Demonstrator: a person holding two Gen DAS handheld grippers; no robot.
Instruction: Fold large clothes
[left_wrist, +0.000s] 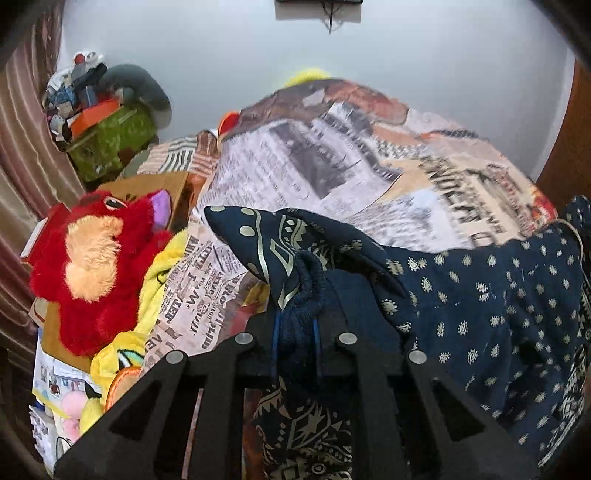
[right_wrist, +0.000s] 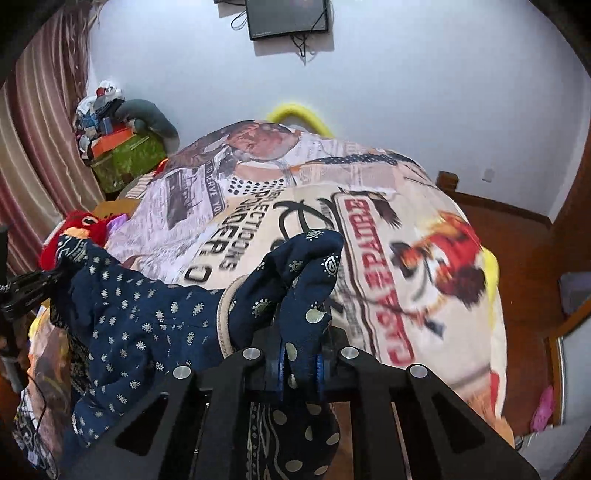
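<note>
A navy garment (left_wrist: 480, 295) printed with small cream motifs hangs above the bed between both grippers. My left gripper (left_wrist: 295, 332) is shut on a bunched corner of it, and the cloth's patterned border juts up past the fingers. In the right wrist view the same navy garment (right_wrist: 155, 314) stretches off to the left, and my right gripper (right_wrist: 300, 363) is shut on another bunched edge with dotted trim. The left gripper (right_wrist: 29, 288) shows at the far left of that view, holding the other end.
The bed carries a quilt (right_wrist: 388, 240) with newspaper and poster prints. A red plush toy (left_wrist: 99, 266) and yellow plush lie at the bed's left beside cardboard. A green box (left_wrist: 110, 140) piled with clutter stands by the striped curtain. Wooden floor (right_wrist: 517, 236) lies to the right.
</note>
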